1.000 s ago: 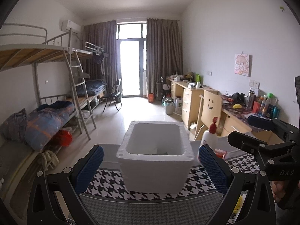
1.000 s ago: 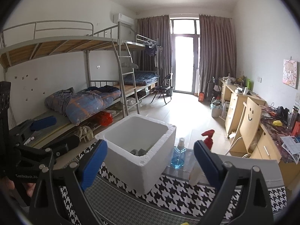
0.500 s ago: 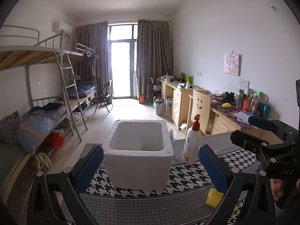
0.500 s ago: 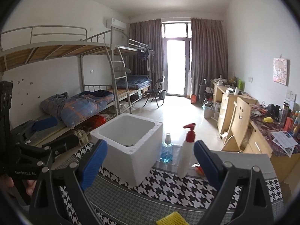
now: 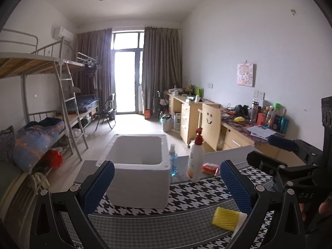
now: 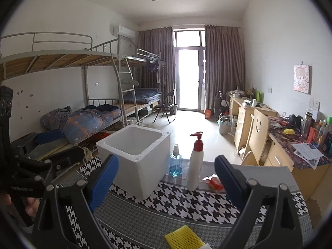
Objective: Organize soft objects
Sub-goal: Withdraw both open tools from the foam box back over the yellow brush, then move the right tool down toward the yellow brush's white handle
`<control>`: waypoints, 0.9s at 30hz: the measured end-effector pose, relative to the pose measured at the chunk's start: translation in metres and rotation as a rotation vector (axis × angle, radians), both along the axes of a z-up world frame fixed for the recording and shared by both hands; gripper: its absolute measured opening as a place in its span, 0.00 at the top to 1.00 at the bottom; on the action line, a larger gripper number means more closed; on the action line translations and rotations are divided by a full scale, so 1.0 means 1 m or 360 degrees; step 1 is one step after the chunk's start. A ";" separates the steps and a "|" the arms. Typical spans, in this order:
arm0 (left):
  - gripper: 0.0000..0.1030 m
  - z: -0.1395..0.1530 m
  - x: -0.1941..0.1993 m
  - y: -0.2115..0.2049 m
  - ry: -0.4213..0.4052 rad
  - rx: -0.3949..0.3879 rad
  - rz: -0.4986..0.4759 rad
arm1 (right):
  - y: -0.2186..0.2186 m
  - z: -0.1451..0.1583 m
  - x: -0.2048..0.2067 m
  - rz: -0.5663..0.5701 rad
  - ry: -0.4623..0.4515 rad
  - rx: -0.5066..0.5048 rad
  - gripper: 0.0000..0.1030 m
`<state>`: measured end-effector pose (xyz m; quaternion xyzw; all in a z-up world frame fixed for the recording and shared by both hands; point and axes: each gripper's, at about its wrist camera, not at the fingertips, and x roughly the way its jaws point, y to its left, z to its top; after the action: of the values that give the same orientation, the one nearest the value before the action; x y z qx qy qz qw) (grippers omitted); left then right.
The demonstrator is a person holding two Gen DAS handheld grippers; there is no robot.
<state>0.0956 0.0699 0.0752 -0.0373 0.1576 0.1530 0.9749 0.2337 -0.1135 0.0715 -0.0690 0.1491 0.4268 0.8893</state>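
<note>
Yellow sponge (image 6: 183,238) lies at the bottom centre on the houndstooth cloth (image 6: 186,202), between the right gripper's (image 6: 166,181) spread, empty fingers. Left gripper (image 5: 166,183) is likewise released. Farther back stand a white foam box (image 6: 134,157) and pump bottle (image 6: 195,166).

The white foam box (image 5: 138,172) hides its own floor in both views. The yellow sponge (image 6: 184,239) is cut by the right view's bottom edge. The orange packet (image 6: 215,183), perhaps a wrapper, is partly hidden.
</note>
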 end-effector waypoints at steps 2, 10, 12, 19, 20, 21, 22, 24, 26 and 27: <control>0.01 -0.002 0.000 -0.005 0.0000 0.0017 -0.0012 | -0.005 -0.003 0.000 -0.0013 0.0013 -0.0001 0.07; 0.01 -0.015 0.004 -0.014 0.0015 -0.0020 -0.0086 | -0.021 -0.011 -0.004 -0.0095 0.0029 0.0004 0.07; 0.01 -0.018 0.003 -0.015 0.0016 -0.0021 -0.0090 | -0.025 -0.013 -0.003 -0.0129 0.0034 0.0004 0.07; 0.01 -0.026 0.005 -0.017 0.0028 -0.0035 -0.0108 | -0.035 -0.023 -0.001 -0.0170 0.0081 -0.0004 0.07; 0.01 -0.027 0.006 -0.016 0.0033 -0.0043 -0.0109 | -0.035 -0.025 0.000 -0.0173 0.0087 -0.0007 0.07; 0.01 -0.029 0.007 -0.016 0.0034 -0.0052 -0.0110 | -0.036 -0.026 0.000 -0.0178 0.0093 -0.0010 0.07; 0.01 -0.031 0.007 -0.016 0.0033 -0.0059 -0.0110 | -0.036 -0.028 0.000 -0.0181 0.0096 -0.0010 0.07; 0.01 -0.034 0.007 -0.019 0.0032 -0.0049 -0.0113 | -0.038 -0.031 0.000 -0.0189 0.0105 -0.0017 0.07; 0.01 -0.036 0.008 -0.022 0.0028 -0.0043 -0.0125 | -0.041 -0.033 0.001 -0.0204 0.0109 -0.0012 0.07; 0.01 -0.037 0.009 -0.023 0.0035 -0.0047 -0.0135 | -0.043 -0.034 0.001 -0.0210 0.0117 -0.0001 0.07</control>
<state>0.1044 0.0471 0.0380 -0.0432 0.1721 0.1097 0.9780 0.2346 -0.1568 0.0371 -0.0435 0.1861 0.3694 0.9094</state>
